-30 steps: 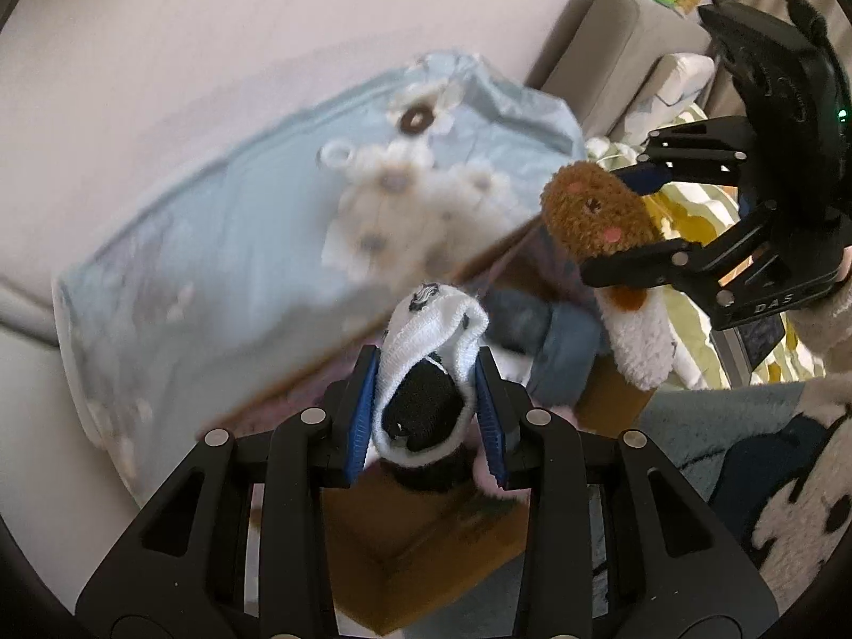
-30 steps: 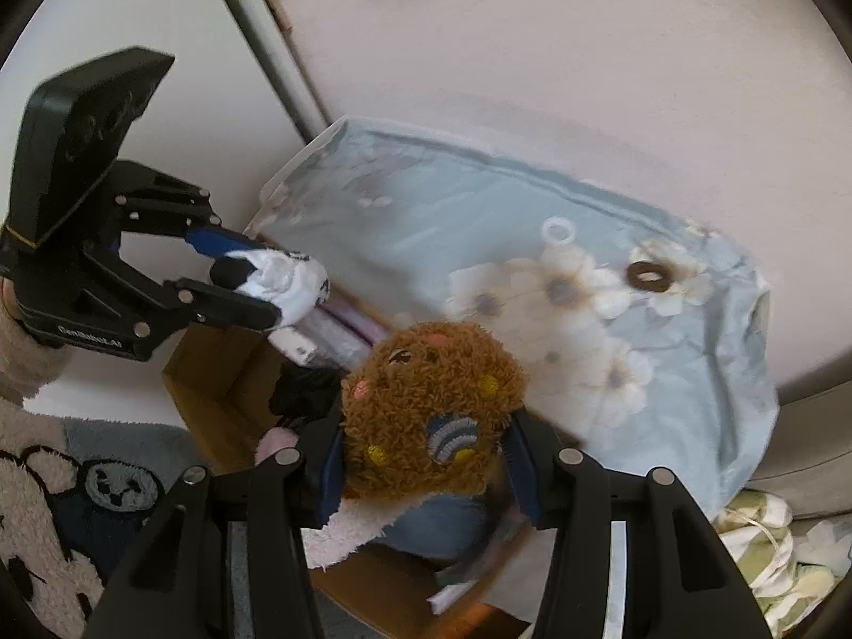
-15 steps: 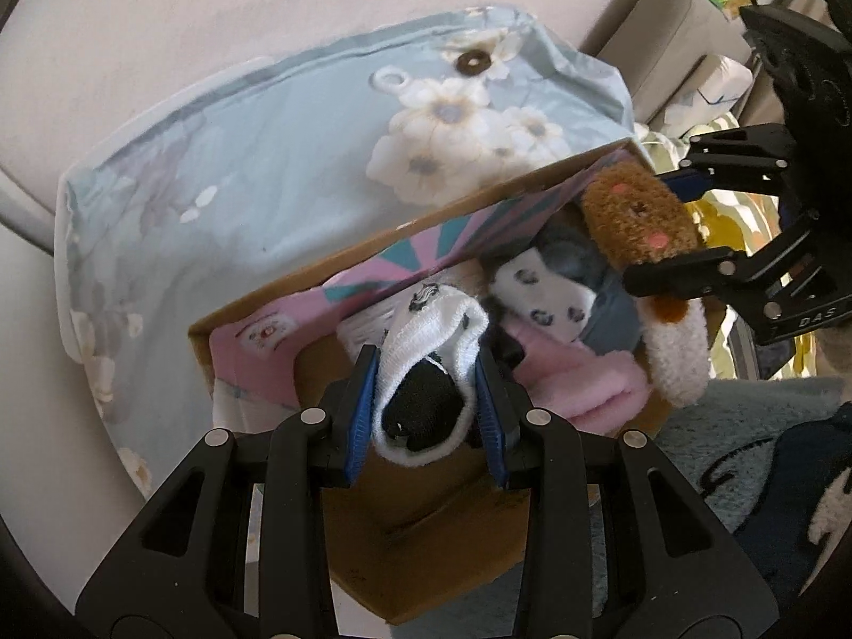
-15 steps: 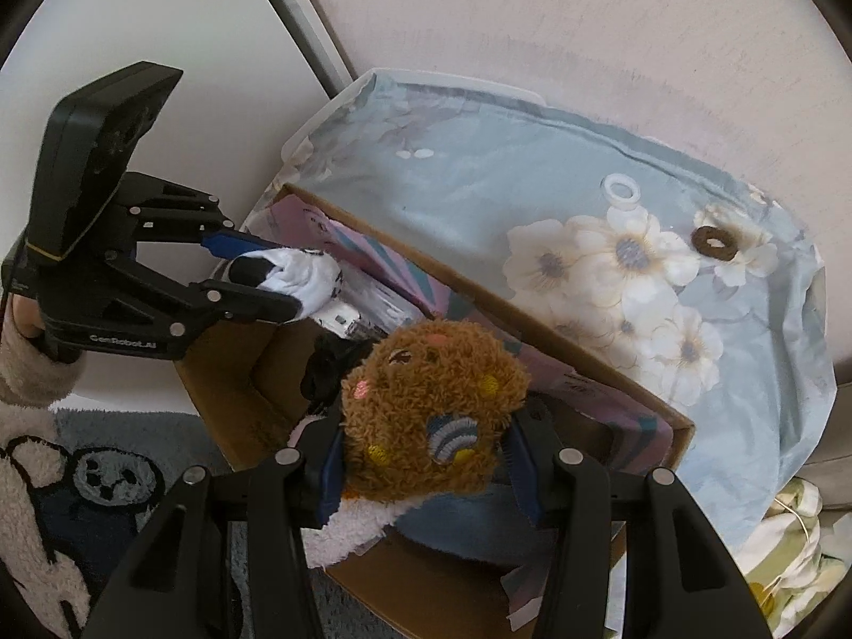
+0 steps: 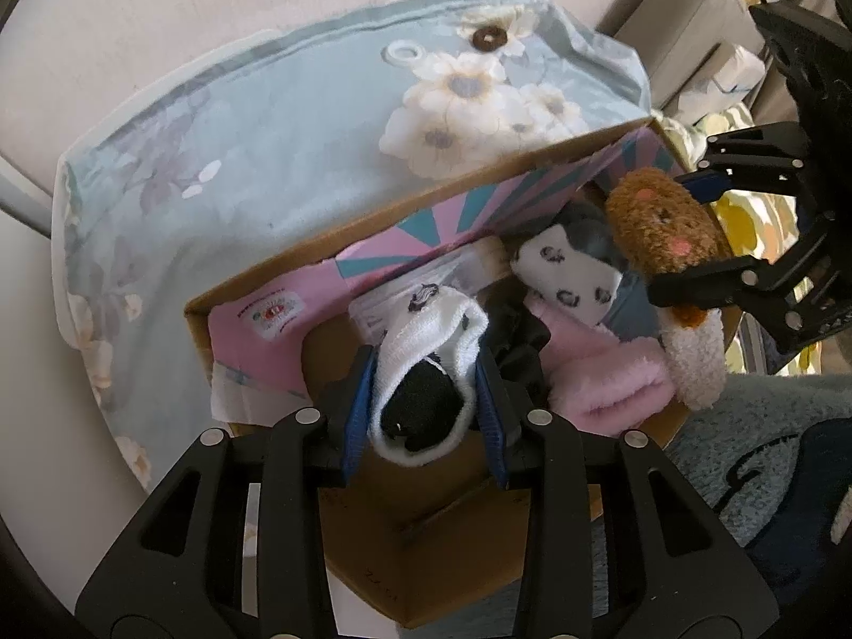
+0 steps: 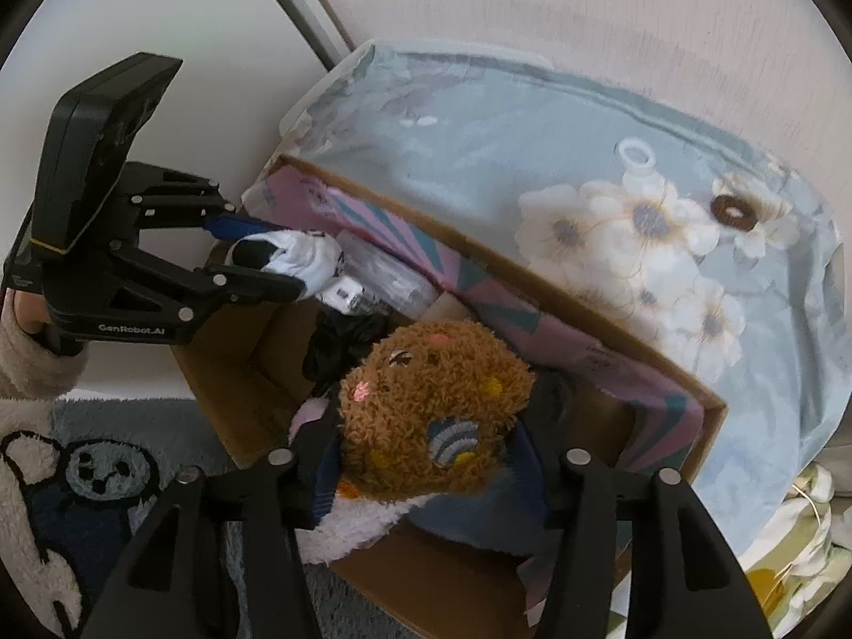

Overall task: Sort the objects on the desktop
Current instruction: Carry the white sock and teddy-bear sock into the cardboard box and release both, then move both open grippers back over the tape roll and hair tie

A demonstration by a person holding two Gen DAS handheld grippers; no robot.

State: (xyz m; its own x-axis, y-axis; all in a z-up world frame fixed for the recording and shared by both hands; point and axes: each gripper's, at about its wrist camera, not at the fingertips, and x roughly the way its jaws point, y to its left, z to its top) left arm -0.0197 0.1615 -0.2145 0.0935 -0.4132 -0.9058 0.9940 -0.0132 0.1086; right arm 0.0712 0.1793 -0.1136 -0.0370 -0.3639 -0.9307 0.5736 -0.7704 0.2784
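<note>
My left gripper (image 5: pixel 423 415) is shut on a black and white rolled sock (image 5: pixel 426 378) and holds it over the left end of an open cardboard box (image 5: pixel 373 548). It also shows in the right wrist view (image 6: pixel 266 261). My right gripper (image 6: pixel 426 468) is shut on a brown fuzzy sock with a white cuff (image 6: pixel 431 415), over the right end of the box (image 6: pixel 665 367); it also shows in the left wrist view (image 5: pixel 687 234). Inside the box lie a pink fuzzy sock (image 5: pixel 596 378), a white spotted sock (image 5: pixel 564 271) and a black item (image 5: pixel 519 341).
The box stands against a table covered by a light blue floral cloth (image 5: pixel 255 149), with a brown ring (image 5: pixel 487 38) and a white ring (image 5: pixel 403 52) on it. A blue bear-pattern rug (image 6: pixel 101 484) lies on the floor. A grey sofa (image 5: pixel 687 26) stands at the far right.
Both grippers have moved down and closer to the box with their socks still held. The view has tilted from the tabletop towards the inside of the box.
</note>
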